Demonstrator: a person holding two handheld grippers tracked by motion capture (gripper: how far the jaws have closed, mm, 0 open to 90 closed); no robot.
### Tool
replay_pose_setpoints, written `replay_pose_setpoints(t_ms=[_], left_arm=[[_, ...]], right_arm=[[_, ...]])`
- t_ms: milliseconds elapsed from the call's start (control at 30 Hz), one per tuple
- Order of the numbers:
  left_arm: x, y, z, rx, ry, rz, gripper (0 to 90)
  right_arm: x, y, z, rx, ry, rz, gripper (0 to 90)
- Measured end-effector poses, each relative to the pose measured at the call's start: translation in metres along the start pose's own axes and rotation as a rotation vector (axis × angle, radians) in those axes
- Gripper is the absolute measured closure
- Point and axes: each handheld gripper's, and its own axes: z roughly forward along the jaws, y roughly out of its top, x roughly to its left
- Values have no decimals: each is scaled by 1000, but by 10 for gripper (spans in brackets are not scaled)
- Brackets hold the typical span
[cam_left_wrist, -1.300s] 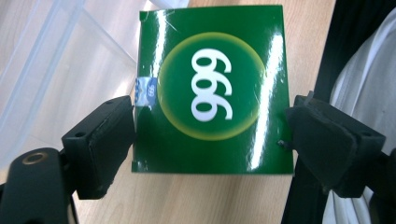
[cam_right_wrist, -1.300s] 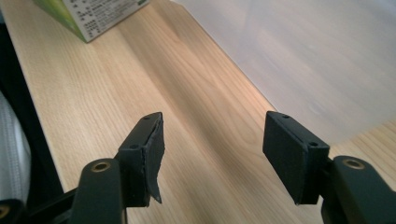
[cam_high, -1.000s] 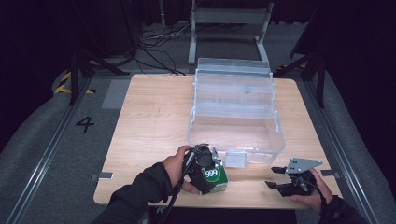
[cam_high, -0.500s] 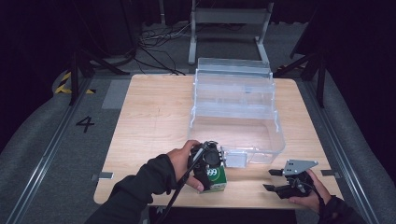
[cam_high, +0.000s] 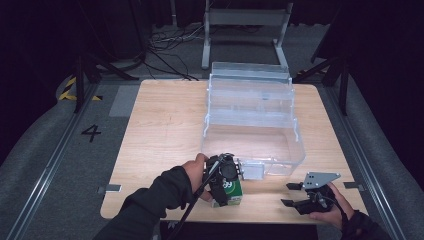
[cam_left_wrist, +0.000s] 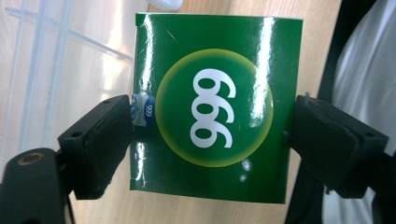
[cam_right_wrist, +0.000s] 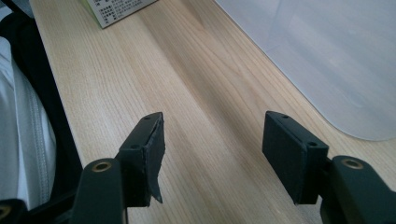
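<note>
- Sitting between the jaws of the left gripper (cam_left_wrist: 212, 135), both pads pressing its sides: green box (cam_left_wrist: 215, 105) marked 999, standing on the wooden table (cam_high: 160, 130).
- Standing just beyond that gripper, near the box: clear plastic bin (cam_high: 255, 125).
- Resting well off to the right, by the table's near edge: right gripper (cam_right_wrist: 212, 154), jaws spread wide, gripping nothing, bare wood showing between them.
</note>
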Motion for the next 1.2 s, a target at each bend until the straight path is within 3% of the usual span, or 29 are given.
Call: replay_pose_setpoints(t_ms=[200,433,567,733,767,833,867,967,1067,1167,1200], left_arm=[[5,-1,-1,-13,-18,-4,151],[4,12,0,84,-18,54,154],[6,15,2,109,-56,72,93],[7,21,4,149,7,99,117],[6,22,6,157,26,124,114],[5,23,8,169,36,143,59],[5,23,12,183,19,169,19],[5,22,12,177,18,172,4],[5,19,8,165,-30,175,3],[5,16,5,178,-52,162,19],[6,17,4,183,-48,175,32]], right_arm=[[1,1,0,-3,11,0,403],[1,1,1,0,24,-5,403],[2,1,2,2,30,-2,402],[2,0,2,5,37,-3,400],[2,0,2,5,41,-3,400],[3,0,2,9,49,-5,400],[4,0,2,7,52,-10,400],[4,0,2,7,57,-7,401],[4,0,3,9,60,-9,400],[4,0,3,10,62,-7,400],[4,-1,3,10,59,-7,400]])
